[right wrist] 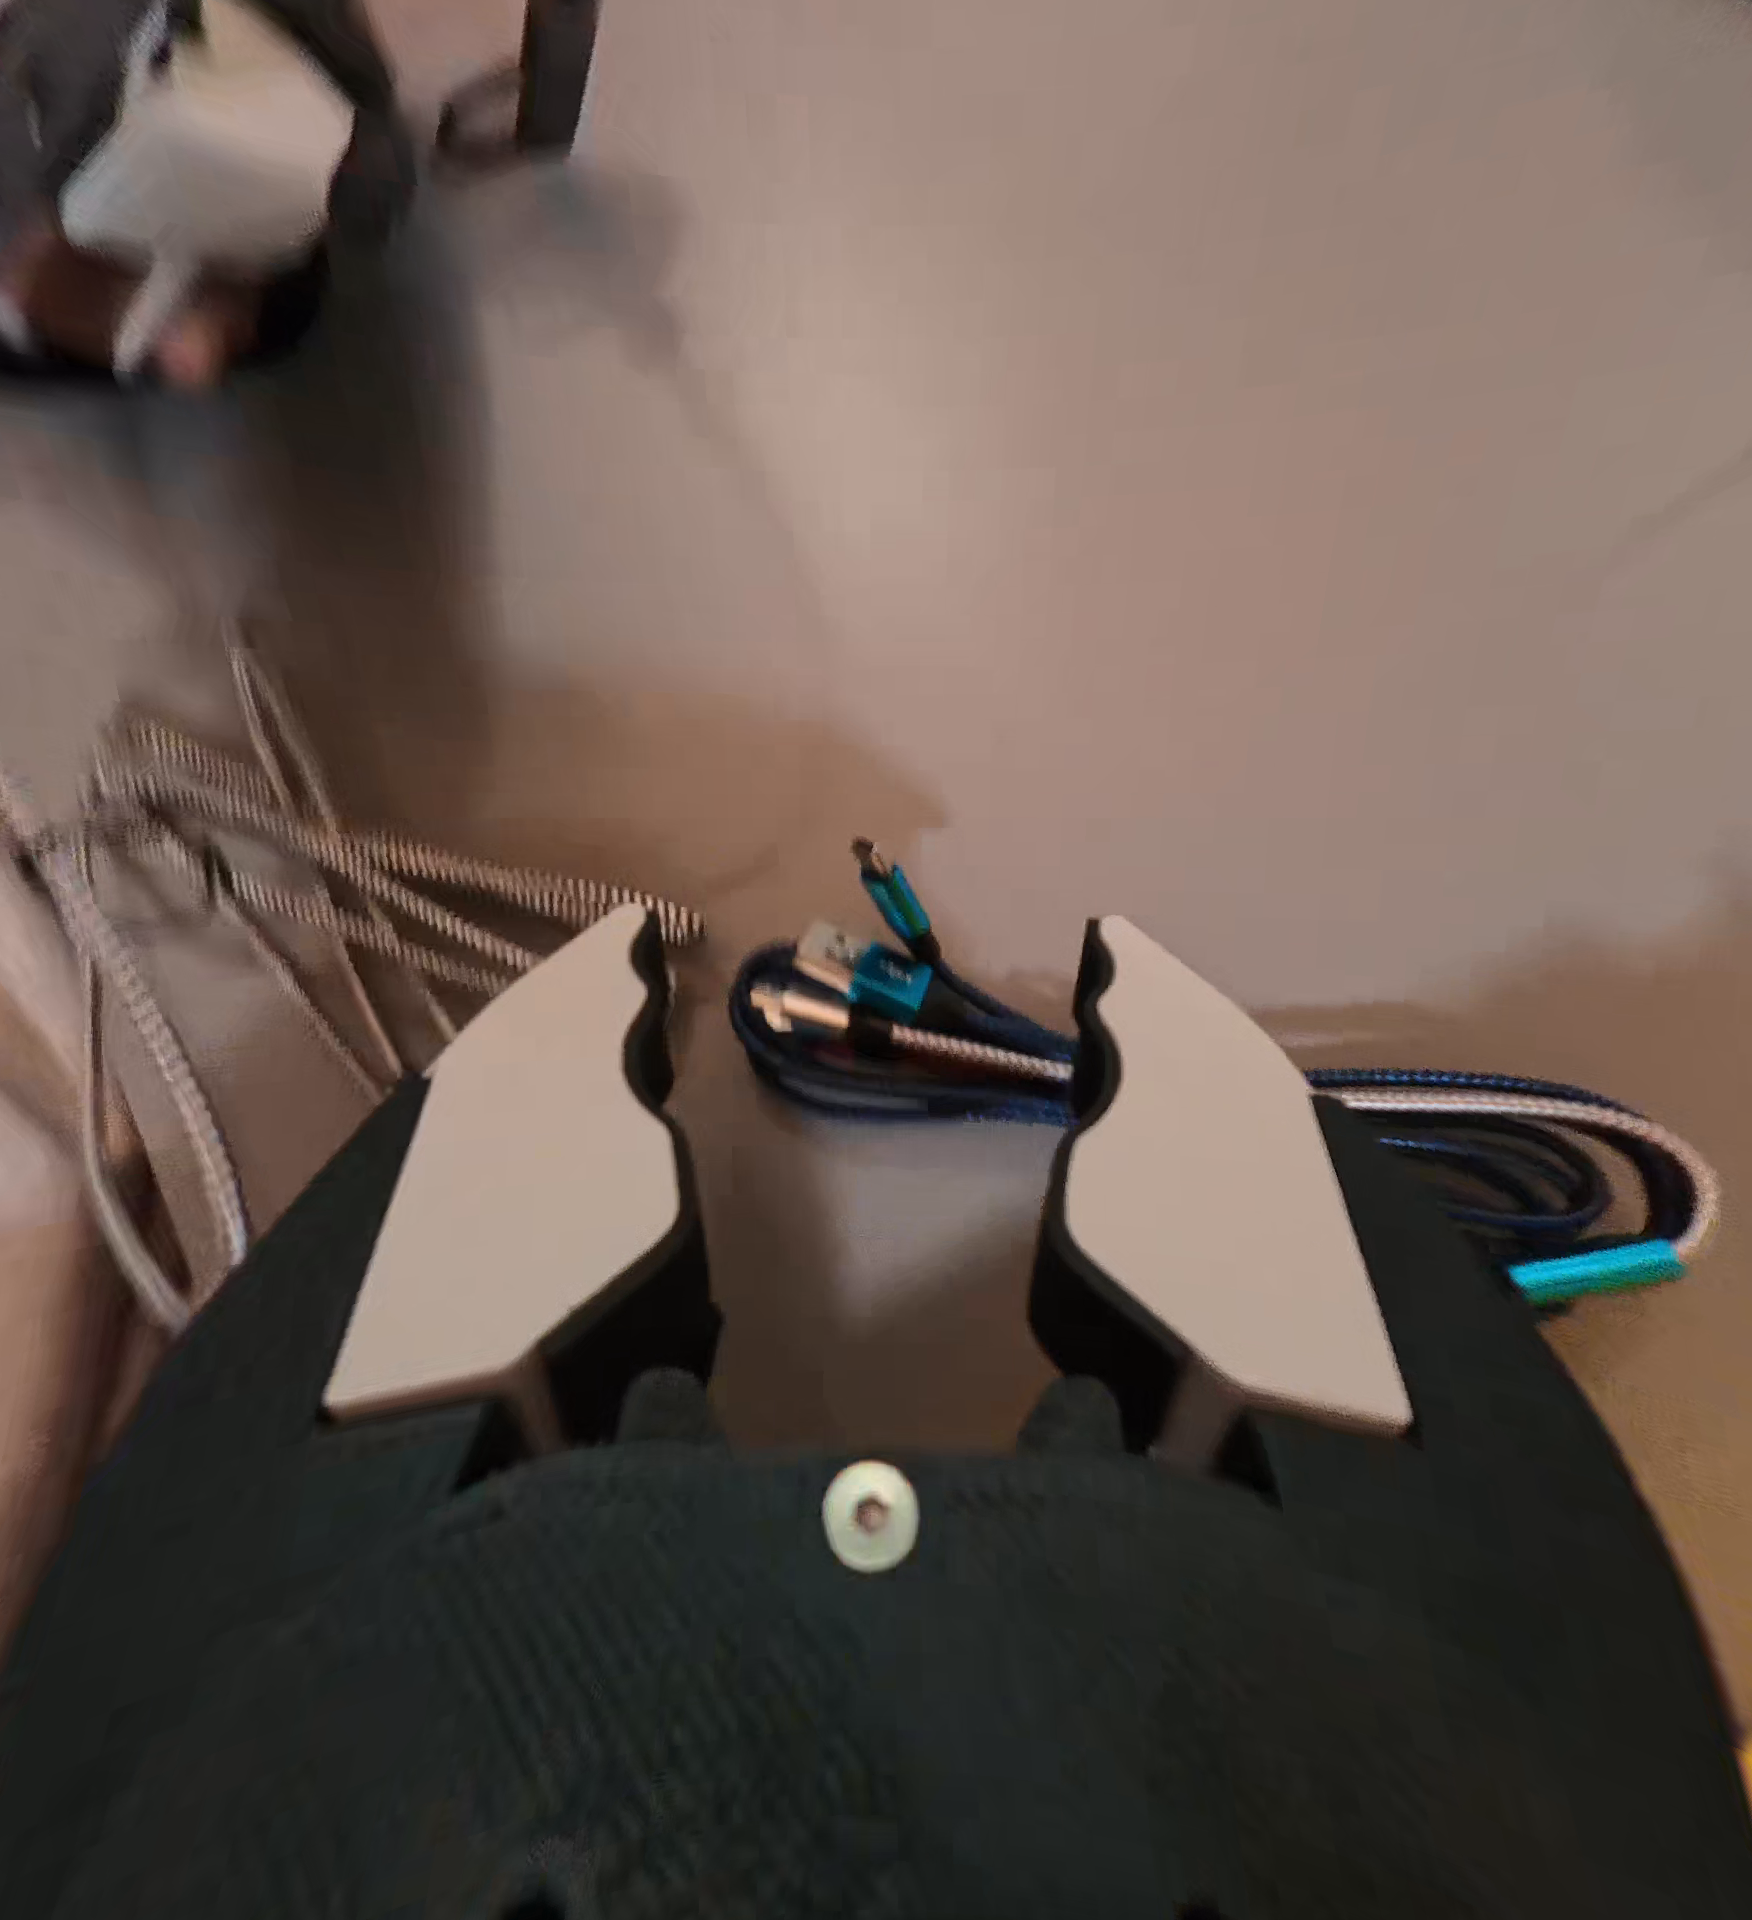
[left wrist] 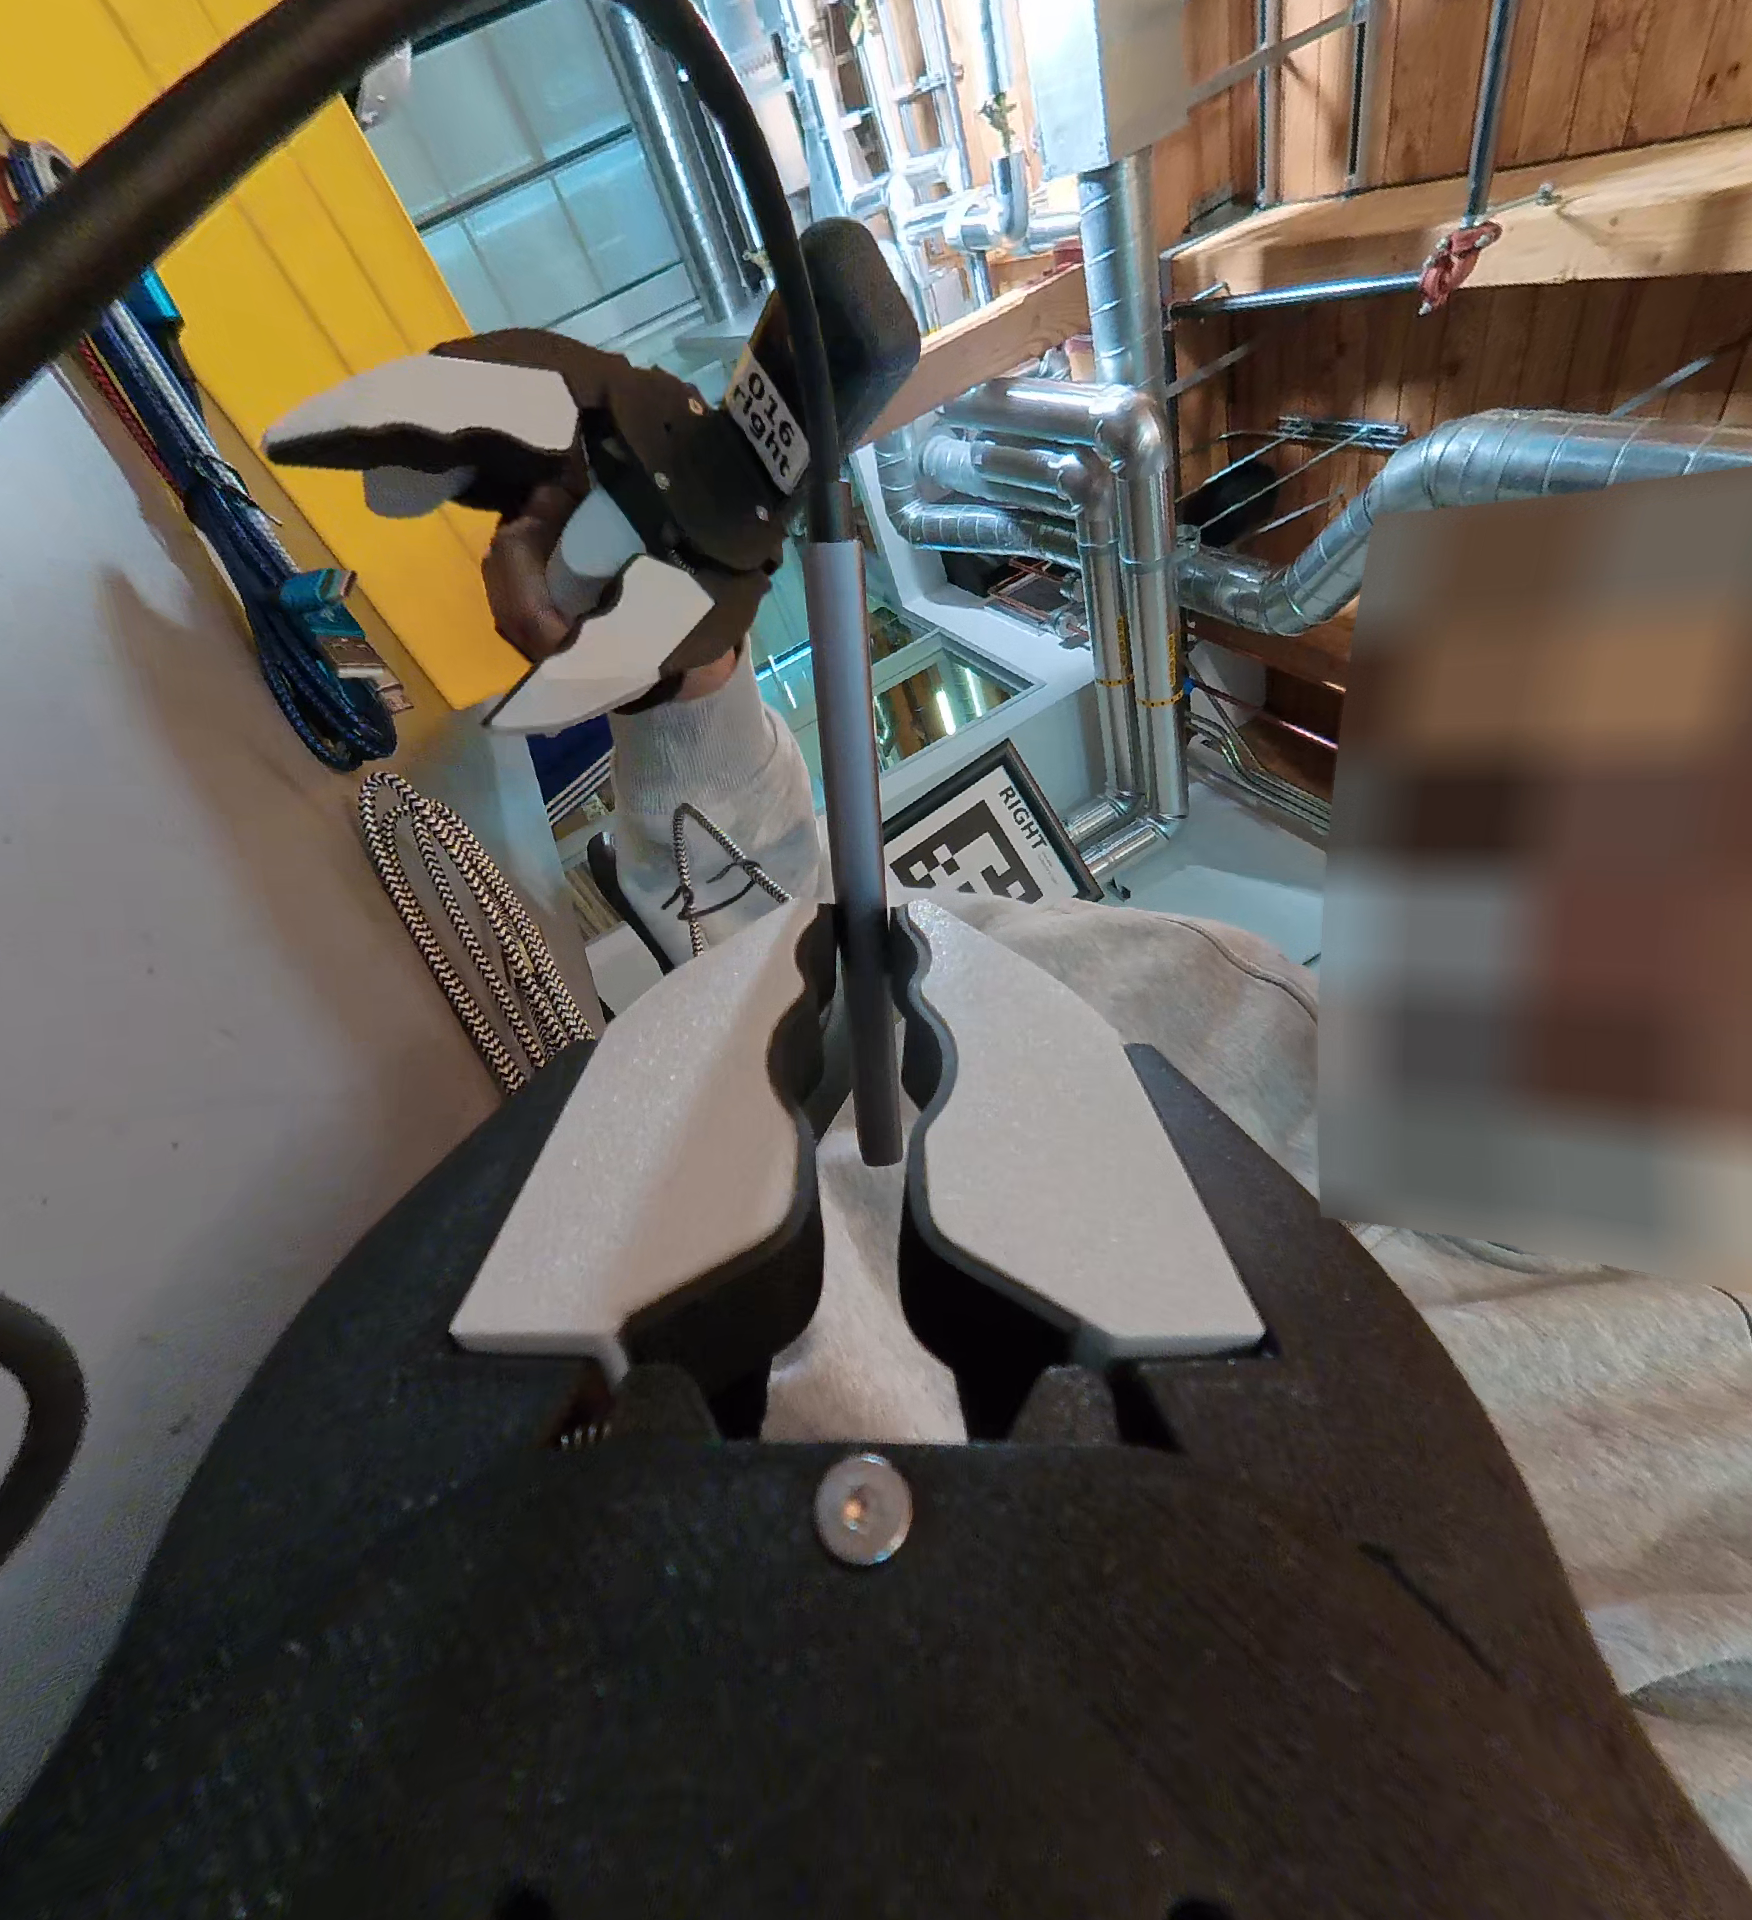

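The left gripper (left wrist: pixel 864 961) was clamped on a grey rod (left wrist: pixel 856 831) tipped with black cable. The right gripper (right wrist: pixel 877 971) stood wide apart, empty, just near of a blue braided cable bundle (right wrist: pixel 913 1039); a black-and-white cable (right wrist: pixel 384 883) lay left.

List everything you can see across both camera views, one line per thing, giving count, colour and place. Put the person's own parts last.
grey rod with black cable: one, clamped upright in the left tongs
blue braided cables: one bundle, turquoise plugs, on the table just ahead of the right tongs
black-and-white braided cable: one, looped on the table
table: one, pale grey
yellow panel: one, beyond the table edge
silver ducts: several, background
framed marker board: one, black-and-white, behind the rod
left tongs: shut on the rod
right tongs: open, empty, in the person's hand
grey sleeve: one, below the right tongs
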A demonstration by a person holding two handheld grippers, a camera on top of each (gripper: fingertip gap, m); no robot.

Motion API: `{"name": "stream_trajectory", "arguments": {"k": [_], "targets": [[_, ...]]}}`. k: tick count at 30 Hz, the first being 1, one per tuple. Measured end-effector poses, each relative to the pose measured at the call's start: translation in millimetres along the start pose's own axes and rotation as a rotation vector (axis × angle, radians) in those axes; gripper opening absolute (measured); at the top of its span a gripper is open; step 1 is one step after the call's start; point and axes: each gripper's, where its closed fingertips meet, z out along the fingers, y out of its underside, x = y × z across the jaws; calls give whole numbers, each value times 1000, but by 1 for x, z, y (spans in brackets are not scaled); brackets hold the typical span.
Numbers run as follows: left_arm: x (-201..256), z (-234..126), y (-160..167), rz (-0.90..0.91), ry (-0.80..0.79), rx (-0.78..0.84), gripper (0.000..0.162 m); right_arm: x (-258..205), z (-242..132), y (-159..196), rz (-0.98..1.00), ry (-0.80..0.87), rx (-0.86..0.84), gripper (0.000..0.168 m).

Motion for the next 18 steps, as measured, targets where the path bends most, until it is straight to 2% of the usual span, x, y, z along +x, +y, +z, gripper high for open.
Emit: {"name": "stream_trajectory", "arguments": {"k": [2, 3, 5, 8, 9, 11, 18], "targets": [[0, 0, 0, 0, -2, 3, 8, 1, 2, -14, 134, 73, 113, 75], [0, -1, 0, 1, -2, 4, 8, 2, 3, -18, 205, 120, 168, 64], [0, -1, -1, 0, -2, 5, 8, -3, 6, -20, 274, 169, 236, 55], [0, 0, 0, -1, -1, 3, 8, 8, 9, -5, 205, 344, 144, 46], [-1, 0, 0, 0, -3, 2, 8, 13, 9, -2, 174, 386, 124, 38], [-1, 0, 0, 1, -5, 2, 8, 14, 14, 0, 148, 383, 114, 20], [-1, 0, 0, 5, -11, 3, 8, 6, 29, 7, 123, 253, 107, 10]]}}
